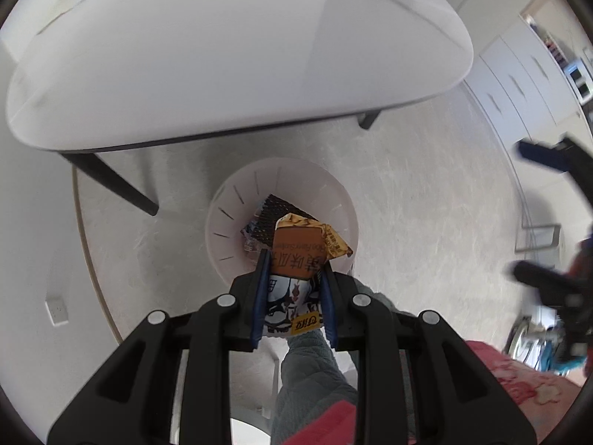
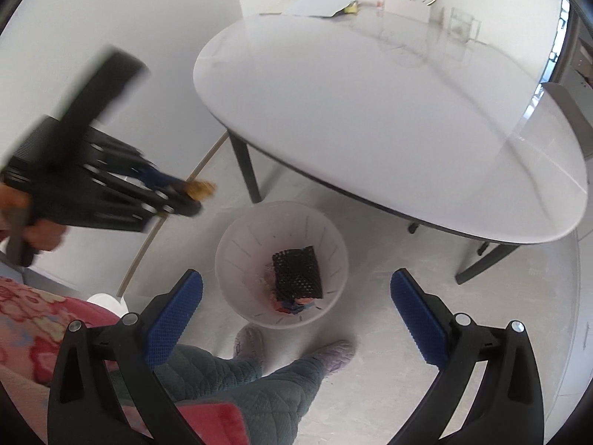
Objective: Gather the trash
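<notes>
The left claw (image 1: 292, 285) is clamped on a wrapper (image 1: 296, 256), poised above the bin (image 1: 222, 259) on the floor. It looks light, crinkly and slick, so mid-body pinching suits it. The right claw (image 2: 296, 311) gapes empty. Beyond stands the bench (image 2: 370, 111).

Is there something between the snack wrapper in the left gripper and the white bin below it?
Nothing visible. The left gripper holds the snack wrapper above the open white bin; only a black mesh piece lies inside.
</notes>
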A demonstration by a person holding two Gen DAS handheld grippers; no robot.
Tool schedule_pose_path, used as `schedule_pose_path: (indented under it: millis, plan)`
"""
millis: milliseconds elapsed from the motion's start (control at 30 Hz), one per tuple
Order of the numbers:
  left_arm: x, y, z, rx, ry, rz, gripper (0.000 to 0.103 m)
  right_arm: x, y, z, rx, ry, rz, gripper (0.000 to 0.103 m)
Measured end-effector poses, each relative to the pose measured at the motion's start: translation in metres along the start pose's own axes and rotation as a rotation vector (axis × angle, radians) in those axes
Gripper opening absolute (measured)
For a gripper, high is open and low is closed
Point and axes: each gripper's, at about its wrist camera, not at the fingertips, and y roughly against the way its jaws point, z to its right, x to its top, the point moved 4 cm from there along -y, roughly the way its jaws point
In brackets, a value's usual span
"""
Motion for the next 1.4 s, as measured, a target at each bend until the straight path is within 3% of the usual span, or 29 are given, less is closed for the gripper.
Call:
schedule_pose_path:
  millis: [267,300,367,400,567,667,833,967,1200,1400]
  plan:
    - [0.0,-0.073,0.009,-0.045,-0.046,-0.102,0.026,0.002,0.019,0.004,-0.018,0.01,0.015,0.101]
    - [-0.002,-0.084,0.01,-0.045,-0.053,-0.134,0.03,0.001,0.017,0.004,-0.019,0.014,0.013,0.101]
    - [-0.004,-0.1,0.013,-0.021,-0.074,-0.163,0.052,0.001,0.017,0.004,-0.022,0.02,0.01,0.101]
    - [-0.006,-0.106,0.015,0.002,-0.096,-0.173,0.058,0.002,0.016,0.003,-0.021,0.022,0.009,0.101]
    - [-0.009,-0.105,0.021,0.035,-0.115,-0.177,0.07,0.004,0.018,0.007,-0.03,0.014,0.011,0.101]
    - [-0.003,-0.084,0.02,0.031,-0.084,-0.131,0.074,0.009,0.024,0.013,-0.03,-0.009,0.031,0.101]
    - [0.017,-0.017,0.019,0.066,-0.035,-0.004,0.08,0.028,0.045,0.025,-0.041,-0.037,0.103,0.101]
    - [0.039,0.057,0.016,0.132,0.011,0.158,0.09,0.054,0.072,0.035,-0.047,-0.049,0.19,0.101]
    - [0.085,0.183,0.013,0.185,0.098,0.417,0.095,0.103,0.128,0.056,-0.092,-0.076,0.338,0.101]
    - [0.111,0.231,0.022,0.251,0.124,0.495,0.095,0.127,0.166,0.082,-0.123,-0.154,0.431,0.101]
